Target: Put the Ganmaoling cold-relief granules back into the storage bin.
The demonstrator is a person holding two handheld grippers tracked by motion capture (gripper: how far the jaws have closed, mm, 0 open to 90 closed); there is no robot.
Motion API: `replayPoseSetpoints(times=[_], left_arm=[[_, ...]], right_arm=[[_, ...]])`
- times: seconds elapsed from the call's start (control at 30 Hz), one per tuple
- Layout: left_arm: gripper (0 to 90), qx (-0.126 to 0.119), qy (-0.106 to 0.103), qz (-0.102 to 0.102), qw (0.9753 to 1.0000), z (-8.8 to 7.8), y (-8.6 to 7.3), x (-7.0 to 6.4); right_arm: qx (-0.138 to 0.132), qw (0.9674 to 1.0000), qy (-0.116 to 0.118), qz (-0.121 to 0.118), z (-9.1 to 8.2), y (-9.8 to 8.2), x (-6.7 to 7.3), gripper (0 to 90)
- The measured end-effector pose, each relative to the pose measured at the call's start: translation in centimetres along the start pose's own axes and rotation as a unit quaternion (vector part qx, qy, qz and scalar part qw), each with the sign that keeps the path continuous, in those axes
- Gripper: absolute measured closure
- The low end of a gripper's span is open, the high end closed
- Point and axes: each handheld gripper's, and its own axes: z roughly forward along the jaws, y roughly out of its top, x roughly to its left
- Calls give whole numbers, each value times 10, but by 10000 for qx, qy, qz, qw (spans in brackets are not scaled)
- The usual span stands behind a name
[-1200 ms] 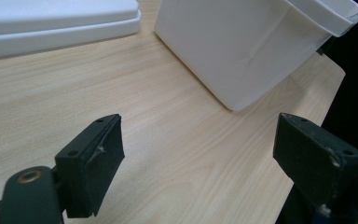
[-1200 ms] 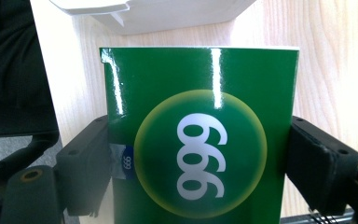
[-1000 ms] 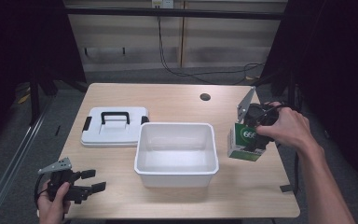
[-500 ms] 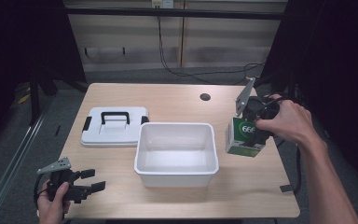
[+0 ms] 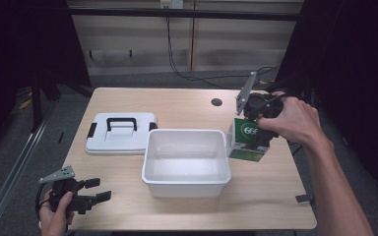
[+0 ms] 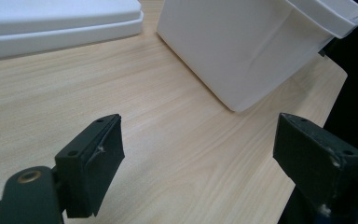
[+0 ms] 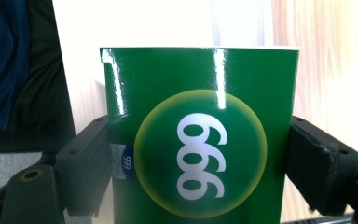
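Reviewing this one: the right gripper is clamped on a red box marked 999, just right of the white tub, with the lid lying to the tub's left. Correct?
Not quite: the box is green, not red, as the right gripper view shows. The rest stands: the right gripper is clamped on it just right of the white tub, and the lid lies to the tub's left.

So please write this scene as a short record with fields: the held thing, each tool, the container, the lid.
held thing: green box with a white 999 mark, lifted beside the bin's right wall
right tool: shut on the green box, one jaw on each side
left tool: open, holds nothing, low over the table near its front left corner
container: white bin, open, nothing inside
lid: white lid with black handle, flat on the table left of the bin
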Motion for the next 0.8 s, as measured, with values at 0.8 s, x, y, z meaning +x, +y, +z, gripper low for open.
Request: replayPoseSetpoints(times=[0.8], left_arm=[[161, -17, -31, -21, 10000, 0, 0, 0]], right_arm=[[-77, 9994, 76, -328, 15, 61, -2, 165]])
